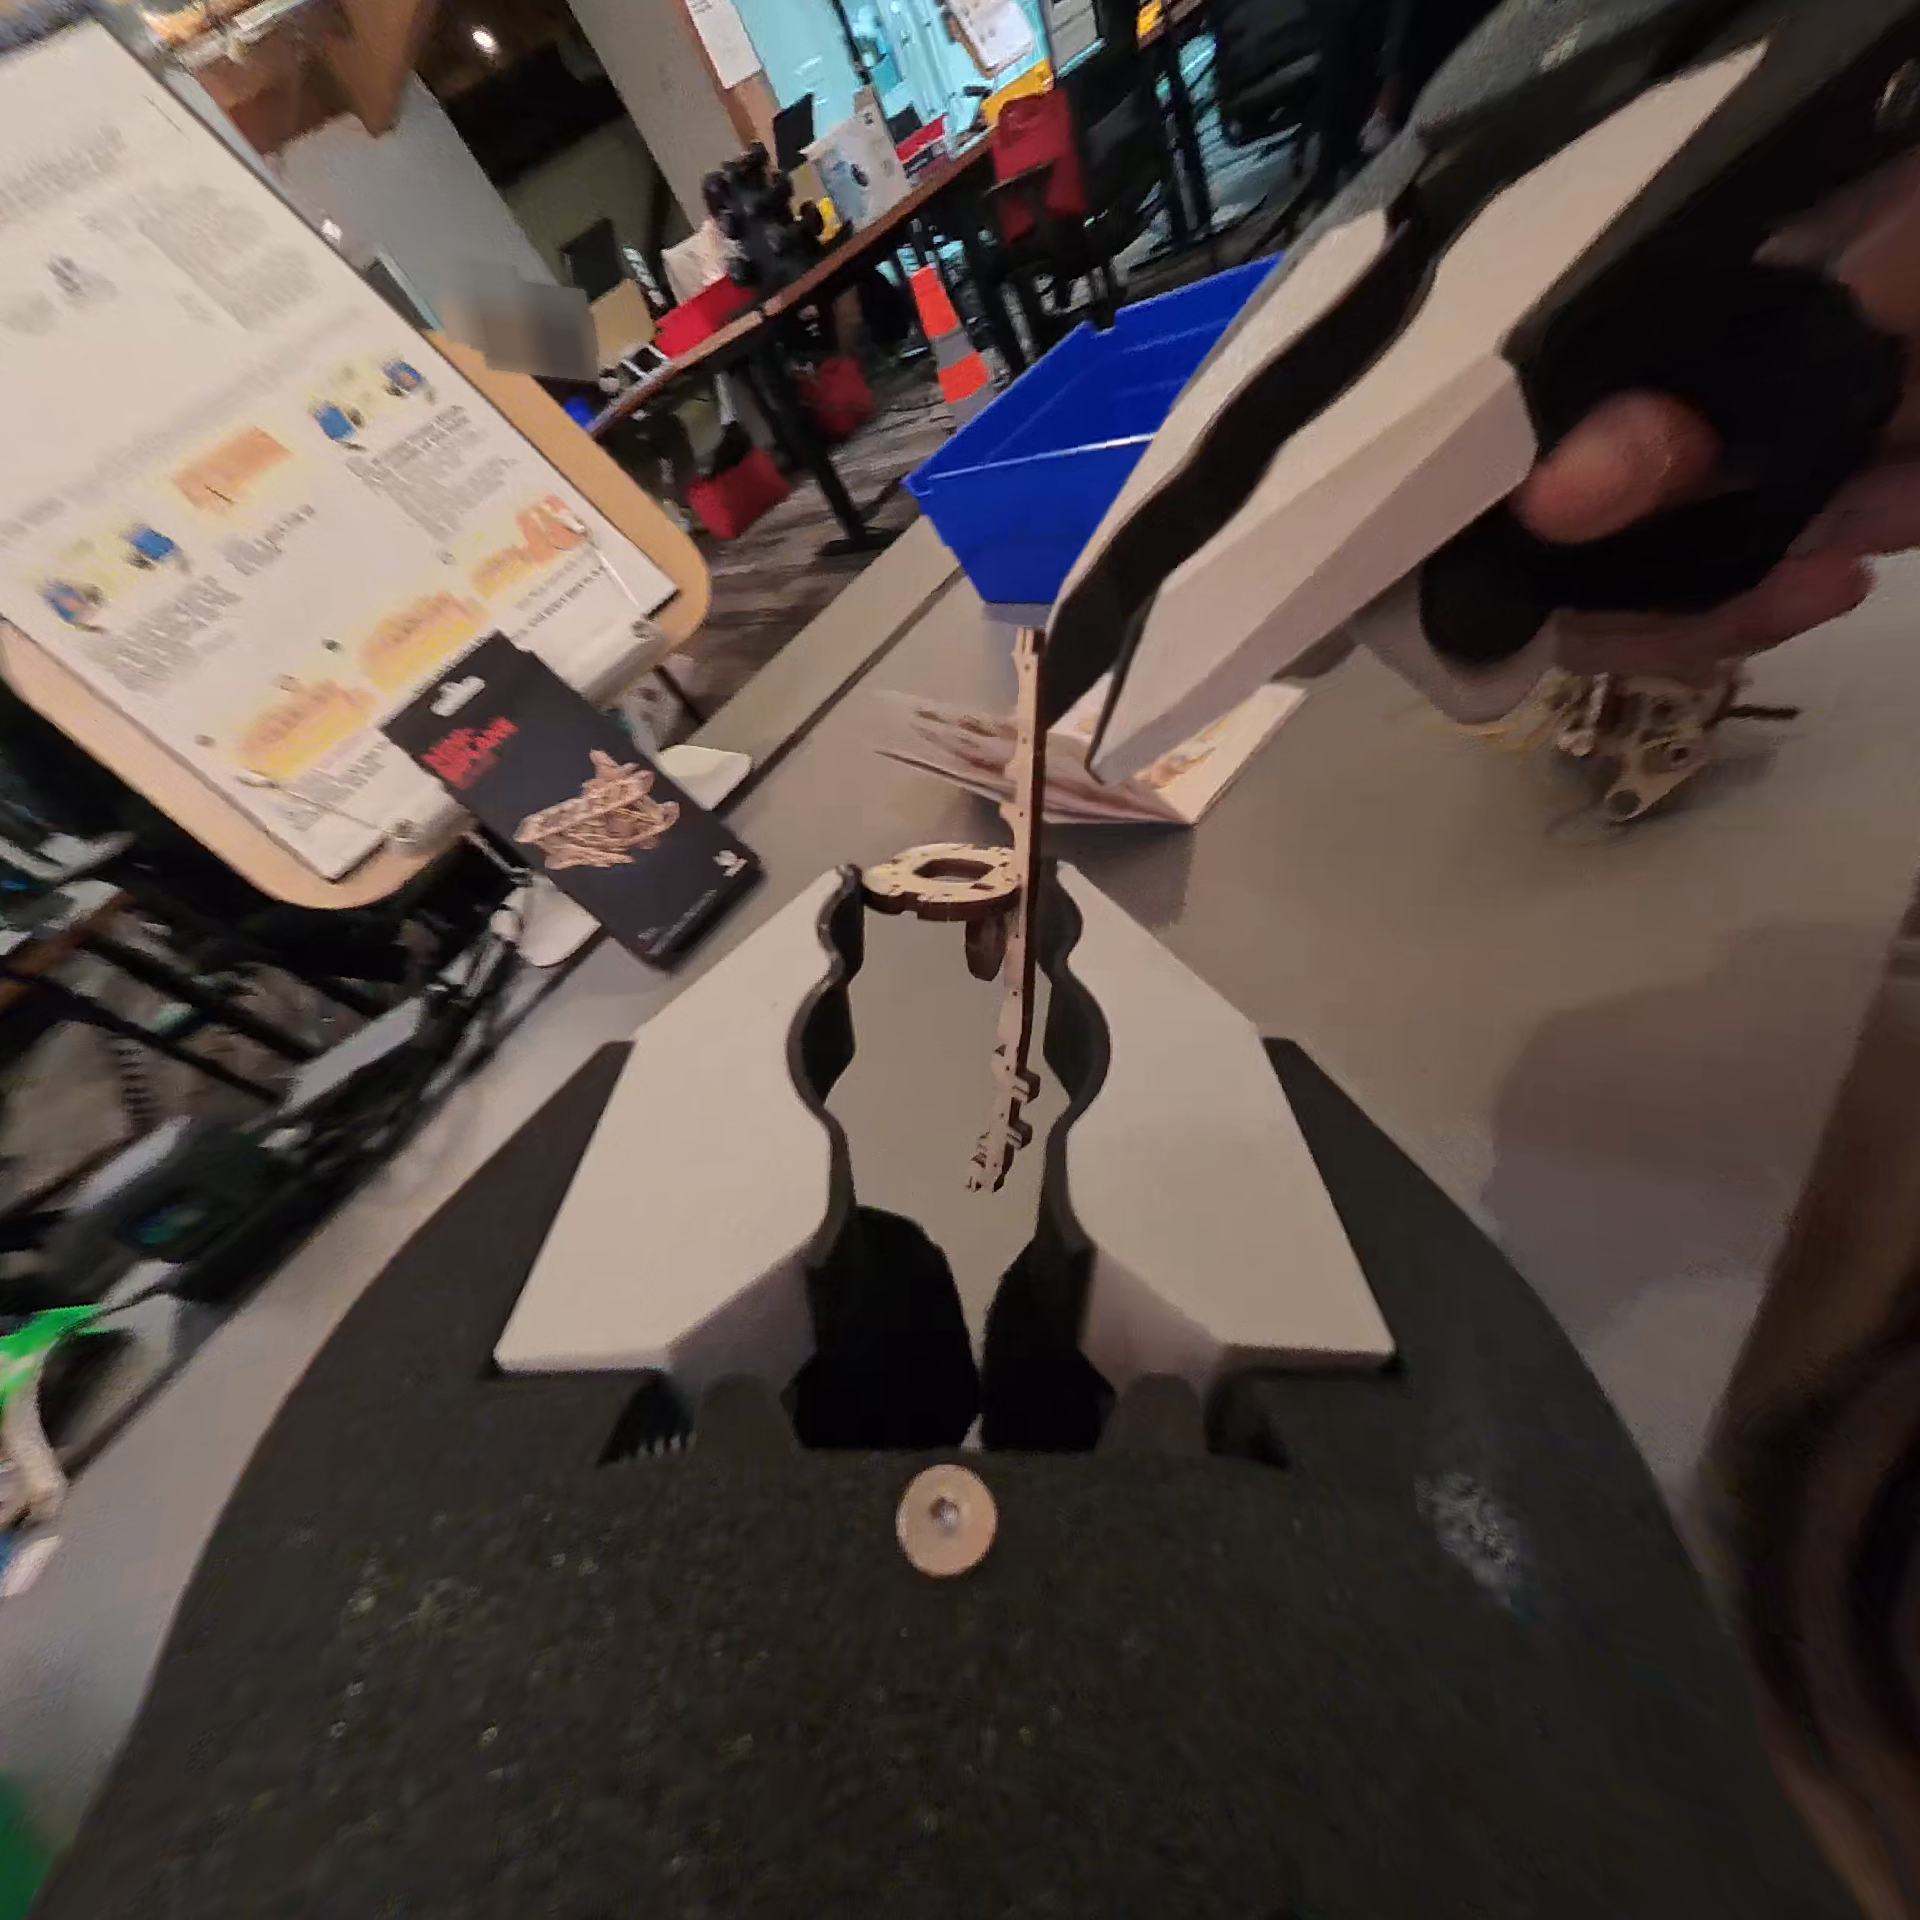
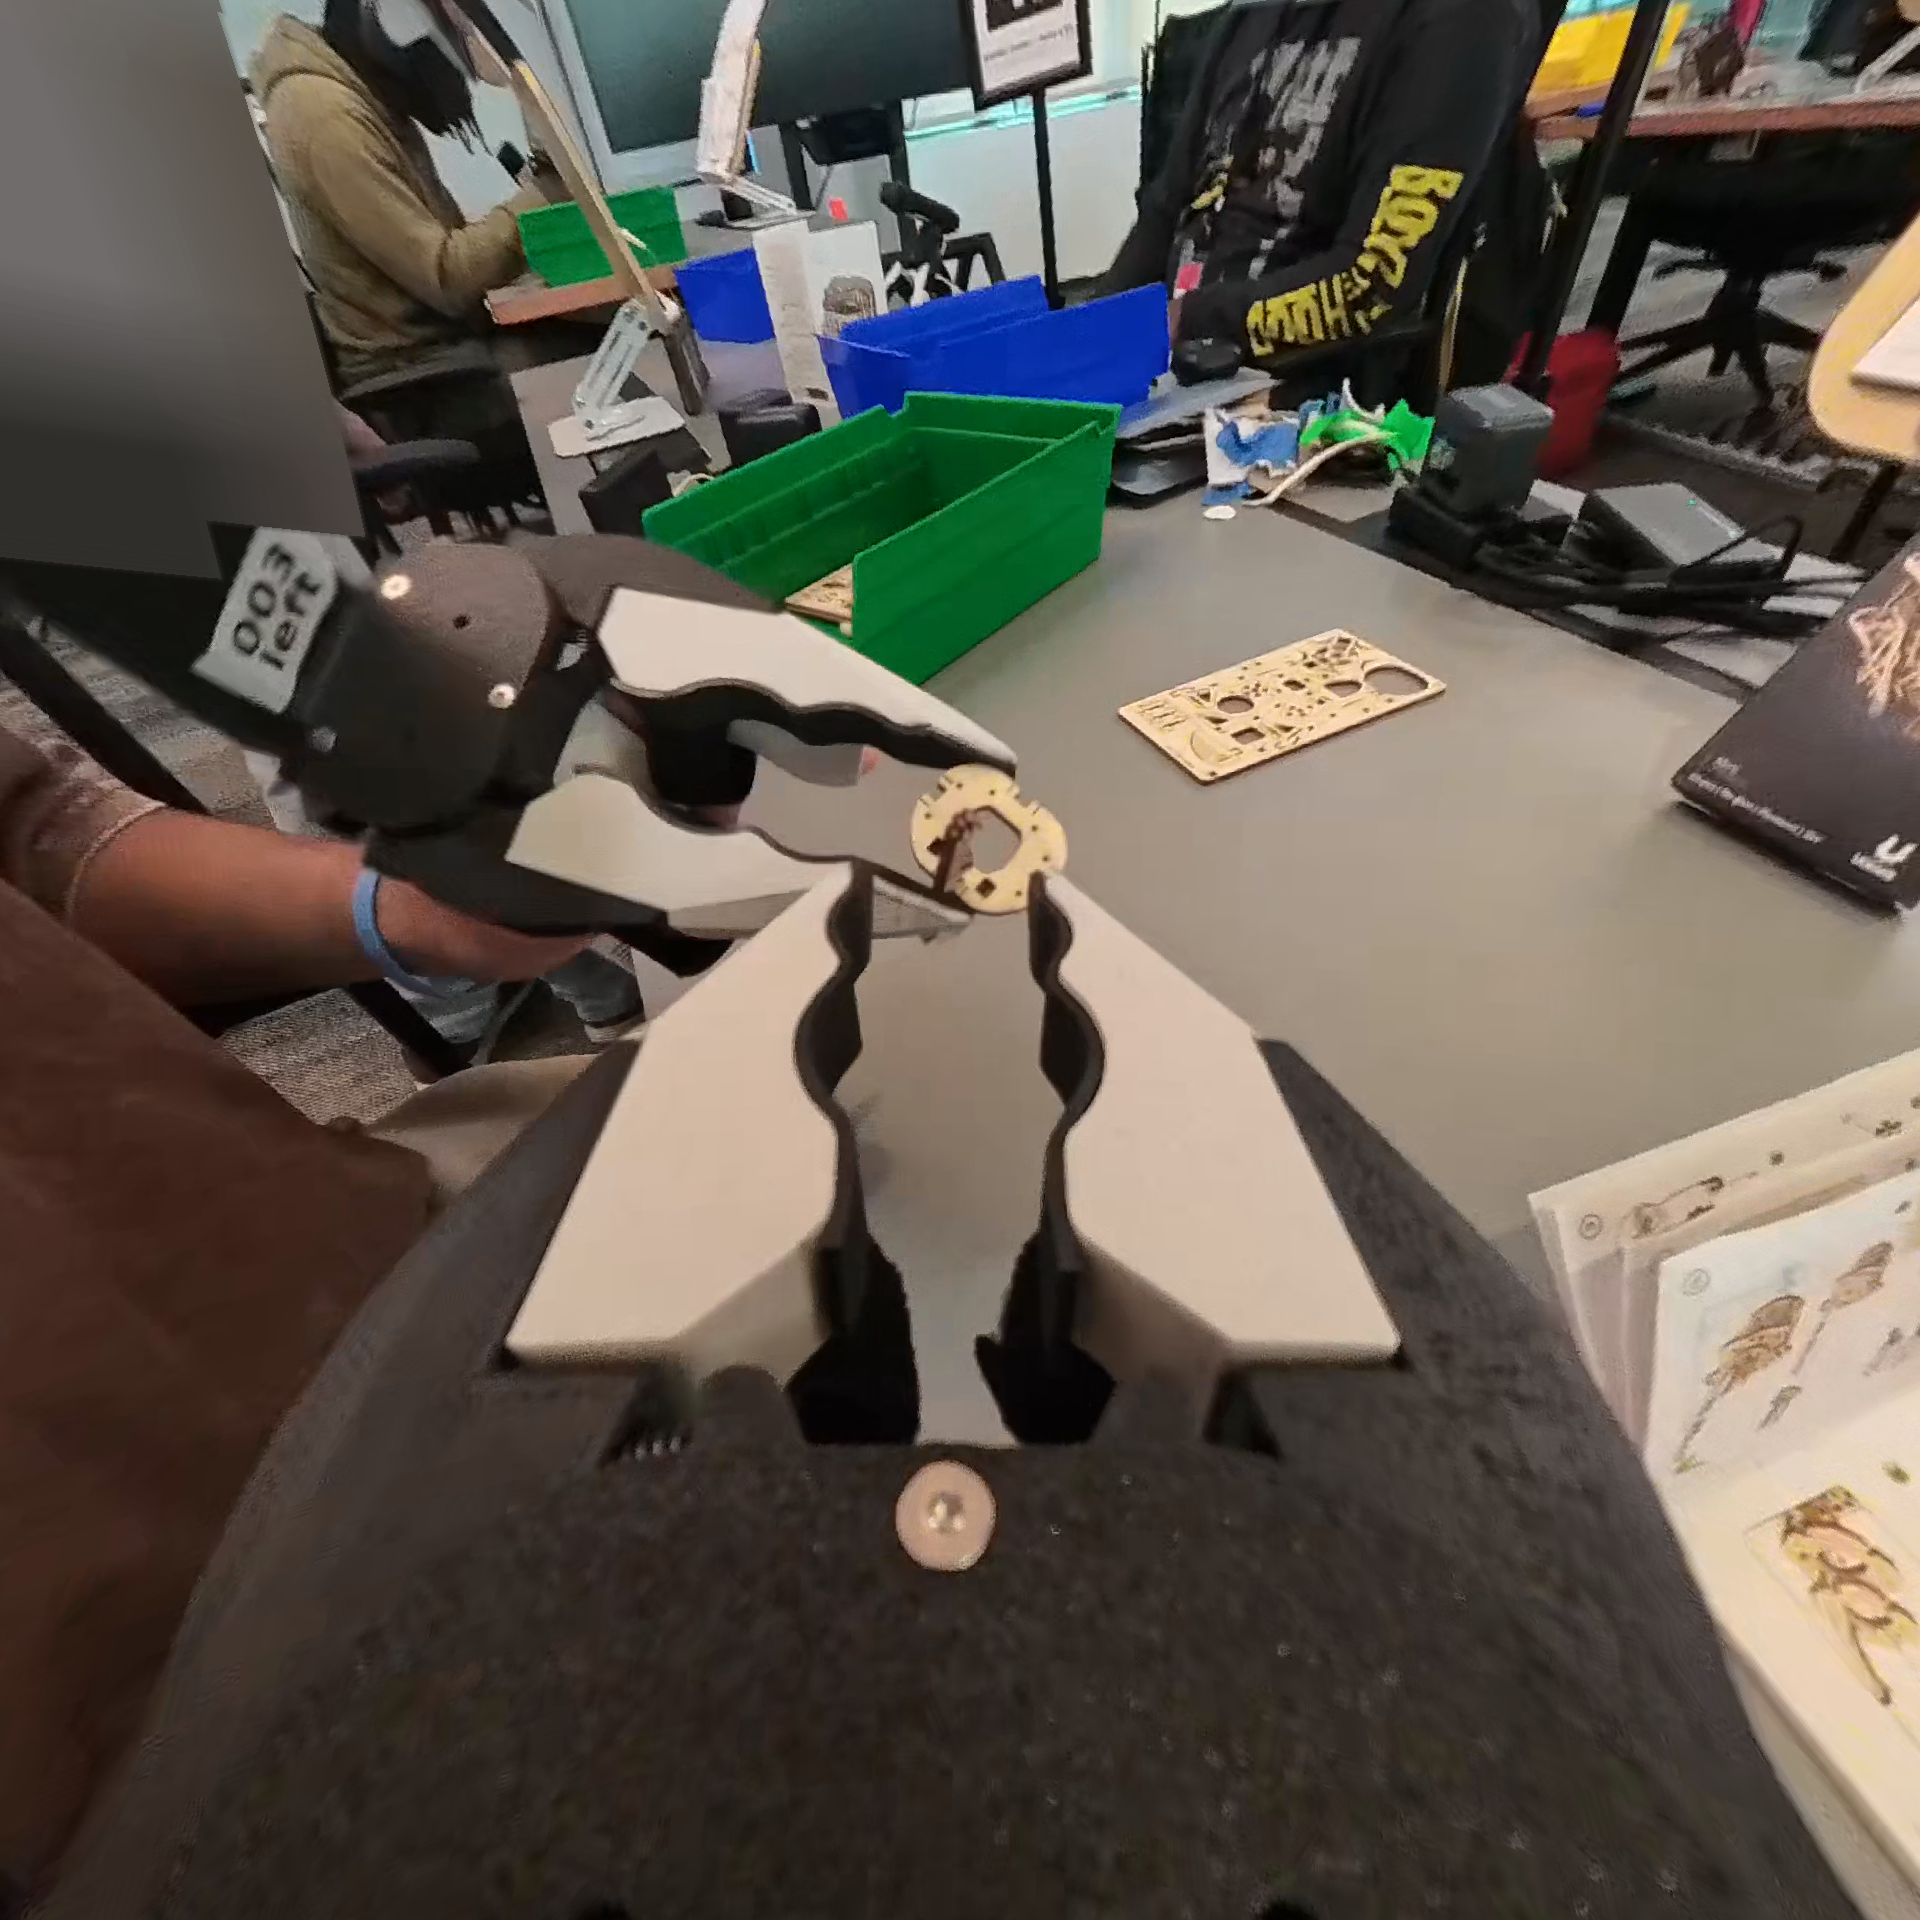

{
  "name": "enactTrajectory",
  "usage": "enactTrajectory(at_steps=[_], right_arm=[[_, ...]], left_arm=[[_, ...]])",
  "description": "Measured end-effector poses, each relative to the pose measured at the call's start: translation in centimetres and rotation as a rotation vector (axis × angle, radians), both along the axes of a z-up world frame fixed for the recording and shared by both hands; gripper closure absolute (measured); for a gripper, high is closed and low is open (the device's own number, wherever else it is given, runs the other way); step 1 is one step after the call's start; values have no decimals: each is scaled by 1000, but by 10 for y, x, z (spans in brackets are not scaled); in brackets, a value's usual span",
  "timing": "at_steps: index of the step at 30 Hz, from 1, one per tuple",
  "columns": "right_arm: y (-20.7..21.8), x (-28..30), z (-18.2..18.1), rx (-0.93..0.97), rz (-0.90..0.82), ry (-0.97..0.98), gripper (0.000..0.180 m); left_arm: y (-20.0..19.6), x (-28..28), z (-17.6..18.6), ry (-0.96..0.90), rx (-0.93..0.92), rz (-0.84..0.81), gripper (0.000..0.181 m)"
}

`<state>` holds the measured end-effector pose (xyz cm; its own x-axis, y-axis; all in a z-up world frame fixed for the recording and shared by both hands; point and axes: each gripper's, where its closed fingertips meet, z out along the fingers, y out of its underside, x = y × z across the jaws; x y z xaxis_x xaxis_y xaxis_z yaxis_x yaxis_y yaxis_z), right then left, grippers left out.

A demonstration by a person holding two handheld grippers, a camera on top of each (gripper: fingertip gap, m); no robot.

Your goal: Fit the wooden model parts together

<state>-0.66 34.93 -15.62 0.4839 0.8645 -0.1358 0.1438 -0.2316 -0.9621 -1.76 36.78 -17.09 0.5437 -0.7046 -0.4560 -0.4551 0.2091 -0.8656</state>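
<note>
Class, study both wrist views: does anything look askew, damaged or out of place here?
Nothing looks damaged or spilled. The wooden ring piece sits between the left gripper fingertips, with a long notched strip standing on edge through it; the right gripper is open beside it.

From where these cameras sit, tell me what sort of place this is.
Probably a shared workshop or lab. Grey worktables carry green and blue parts bins, a laser-cut wooden sheet and chargers with cables, and other people sit at neighbouring desks.
</note>
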Motion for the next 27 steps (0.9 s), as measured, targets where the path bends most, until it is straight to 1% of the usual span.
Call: enactTrajectory(at_steps=[1,3,6,8,12,15,17,24,27], right_arm=[[-1,-1,-1,-25,-3,4,150],[1,-2,0,-85,-26,36,153],[5,1,-3,-161,-43,63,169],[3,-1,-4,-193,-25,69,174],[1,-1,-7,-165,-10,17,175],[-3,-1,-9,-52,22,-59,176],[-6,-1,-10,-16,43,-82,176],[-3,-1,-8,-72,5,-10,177],[0,-1,-6,-144,-17,62,177]], left_arm=[[1,-1,0,30,40,19,150],[-1,1,-1,89,107,30,150],[-2,1,1,152,191,54,150],[-2,1,0,176,208,64,150],[-2,1,-4,176,185,57,150],[-4,4,-7,116,93,1,150],[-7,6,-10,85,38,-47,150],[-6,5,-7,98,59,-36,149],[-4,3,-4,148,121,5,150]])
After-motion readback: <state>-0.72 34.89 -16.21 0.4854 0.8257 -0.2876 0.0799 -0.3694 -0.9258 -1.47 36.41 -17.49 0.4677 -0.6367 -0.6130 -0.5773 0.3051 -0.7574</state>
